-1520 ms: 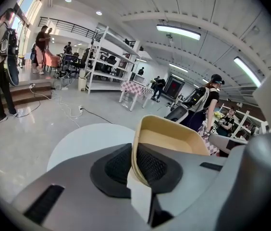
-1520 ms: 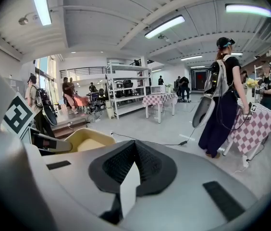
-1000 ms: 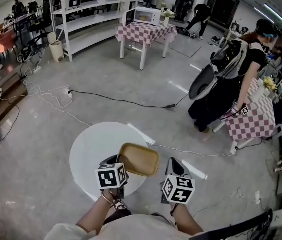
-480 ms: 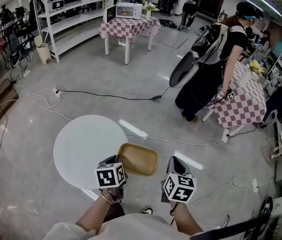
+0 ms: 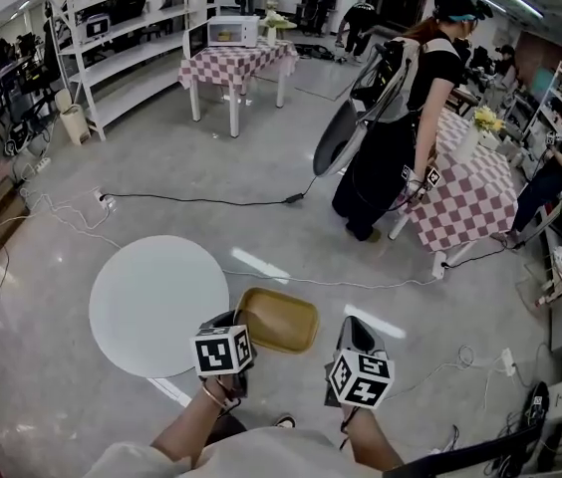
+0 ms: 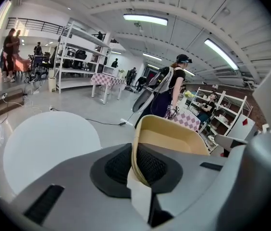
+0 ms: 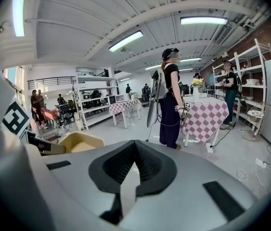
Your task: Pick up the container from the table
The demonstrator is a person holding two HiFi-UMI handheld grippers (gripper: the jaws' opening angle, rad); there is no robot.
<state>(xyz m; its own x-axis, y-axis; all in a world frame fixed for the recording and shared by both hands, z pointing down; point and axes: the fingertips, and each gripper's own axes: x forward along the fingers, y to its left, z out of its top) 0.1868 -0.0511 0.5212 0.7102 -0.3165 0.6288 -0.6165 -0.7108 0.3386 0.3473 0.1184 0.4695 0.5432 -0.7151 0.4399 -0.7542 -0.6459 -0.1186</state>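
The container (image 5: 278, 320) is a shallow tan rectangular tray, held in the air off the right edge of the round white table (image 5: 151, 302). My left gripper (image 5: 229, 325) is shut on its near left rim; in the left gripper view the rim (image 6: 136, 153) sits pinched between the dark pads, with the tray (image 6: 171, 137) stretching away. My right gripper (image 5: 353, 333) hangs to the right of the tray, apart from it, its jaws shut with nothing between them. In the right gripper view the tray (image 7: 80, 142) shows at the left.
A person (image 5: 391, 132) in black with a large backpack stands by a checkered table (image 5: 465, 202) ahead right. Cables (image 5: 201, 200) trail over the grey floor. Another checkered table (image 5: 236, 68) with a microwave and white shelving (image 5: 112, 43) stand at the back.
Both grippers and the tray have travelled to the right, off the round table, which now lies further left. The standing person appears closer.
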